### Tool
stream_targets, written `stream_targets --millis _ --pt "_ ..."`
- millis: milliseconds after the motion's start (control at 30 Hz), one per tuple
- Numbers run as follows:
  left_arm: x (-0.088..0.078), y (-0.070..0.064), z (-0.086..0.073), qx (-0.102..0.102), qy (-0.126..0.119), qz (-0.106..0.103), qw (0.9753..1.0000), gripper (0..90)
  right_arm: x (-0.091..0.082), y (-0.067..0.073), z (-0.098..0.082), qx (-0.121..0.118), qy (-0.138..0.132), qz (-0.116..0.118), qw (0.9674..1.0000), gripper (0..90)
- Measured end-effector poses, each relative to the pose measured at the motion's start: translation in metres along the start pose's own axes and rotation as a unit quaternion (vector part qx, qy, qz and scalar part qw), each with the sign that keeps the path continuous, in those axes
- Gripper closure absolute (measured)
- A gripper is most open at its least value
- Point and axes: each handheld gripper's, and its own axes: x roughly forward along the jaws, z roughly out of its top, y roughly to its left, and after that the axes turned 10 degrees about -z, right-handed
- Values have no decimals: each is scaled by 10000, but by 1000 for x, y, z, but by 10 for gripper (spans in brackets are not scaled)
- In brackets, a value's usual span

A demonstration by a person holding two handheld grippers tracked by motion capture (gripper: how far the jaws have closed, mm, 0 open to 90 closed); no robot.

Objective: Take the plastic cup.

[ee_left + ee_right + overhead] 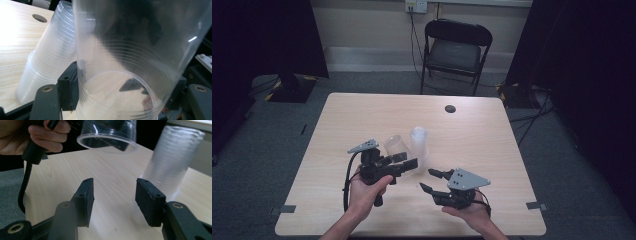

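Observation:
A single clear plastic cup [394, 145] [130, 62] [107, 133] hangs above the wooden table [362, 120], its mouth turned down in the right gripper view. My left gripper [405, 160] [122, 100] is shut on it, with a black pad pressing on each side of its wall. Just to the right of it a stack of clear cups [418, 146] [47, 62] [168, 165] stands upside down on the table. My right gripper [427, 180] [113, 200] is open near the front of the table, below the stack, with nothing between its pads.
A round cable hole [450, 108] sits near the table's far edge. Behind the table stands a black folding chair [455, 47]. The left gripper's cable [346, 182] loops down beside the left hand. Dark curtains flank both sides.

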Motion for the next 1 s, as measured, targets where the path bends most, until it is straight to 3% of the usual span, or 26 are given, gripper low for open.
stream_targets --millis 67,200,233,333,433,567,800,867,1000 --pt "0 -1 0 -17 -6 -32 10000 315 2 4 2 -45 -41 -23 10000 510" --pt "-1 -3 1 -112 22 -142 9998 319 9 4 4 -75 -372 -245 9990 533" --pt "0 -2 0 -331 -7 -278 9991 321 10 3 5 -76 -415 -297 9987 546" --pt "1 0 0 -313 29 -230 9992 326 11 2 5 -58 -562 -365 9977 559" --pt "3 4 -5 -480 69 -277 9984 327 12 2 5 -4 -706 -390 9967 592" --pt "6 5 -8 -524 130 -288 9981 330 12 1 6 -18 -765 -473 9959 605" --pt "7 5 -9 -671 94 -412 9969 330 11 3 6 -39 -876 -466 9951 643" --pt "9 5 -10 -814 79 -540 9952 330 11 3 7 -35 -937 -445 9946 662" --pt "12 4 -12 -898 83 -662 9937 332 13 3 7 -9 -959 -389 9946 663"
